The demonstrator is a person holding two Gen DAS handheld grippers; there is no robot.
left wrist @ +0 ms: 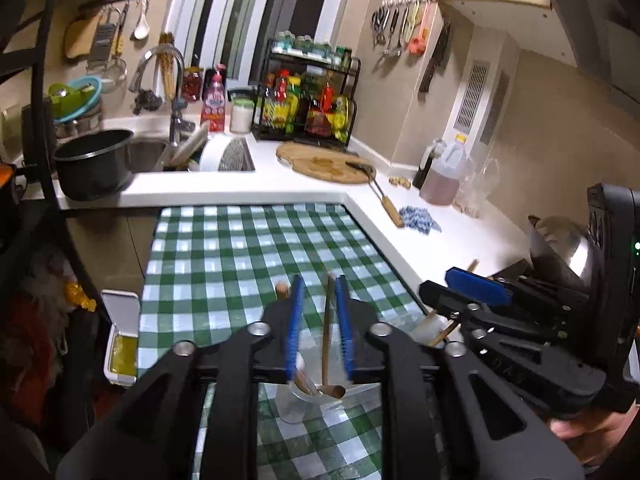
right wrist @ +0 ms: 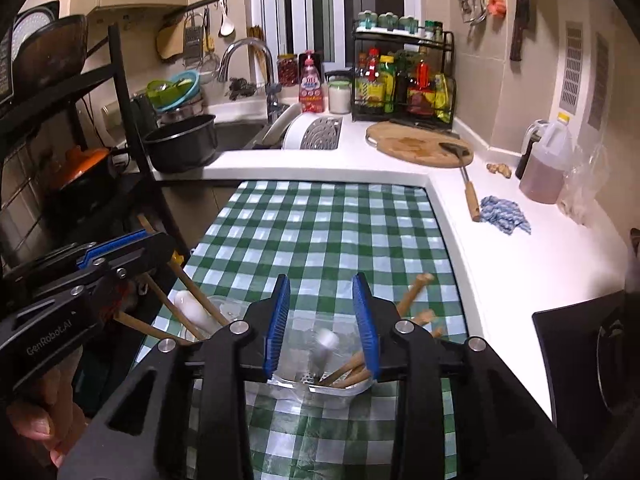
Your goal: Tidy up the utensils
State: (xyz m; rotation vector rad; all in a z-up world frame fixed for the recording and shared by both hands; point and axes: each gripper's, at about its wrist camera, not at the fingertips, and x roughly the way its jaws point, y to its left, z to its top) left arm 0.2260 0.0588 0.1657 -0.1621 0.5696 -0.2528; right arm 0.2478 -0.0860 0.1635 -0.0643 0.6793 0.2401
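Observation:
On the green checked tablecloth (left wrist: 248, 248) stand two clear cups. My left gripper (left wrist: 320, 292) hovers over one cup (left wrist: 296, 404) holding several wooden-handled utensils; a wooden handle (left wrist: 327, 328) stands between its partly open blue pads, touching neither clearly. My right gripper (right wrist: 322, 296) is open above the other clear cup (right wrist: 336, 392), which holds wooden-handled utensils (right wrist: 412, 296) and a white-handled one (right wrist: 324, 346). The left gripper also shows in the right wrist view (right wrist: 116, 248), over its cup with a white spoon (right wrist: 196, 312).
A white counter (right wrist: 520, 248) wraps the table at back and right, with a cutting board (right wrist: 416, 144), a spatula (right wrist: 468, 188), a blue cloth (right wrist: 504, 214) and an oil jug (right wrist: 546, 164). A black pot (right wrist: 182, 144) stands by the sink. A black rack (right wrist: 80, 128) stands left.

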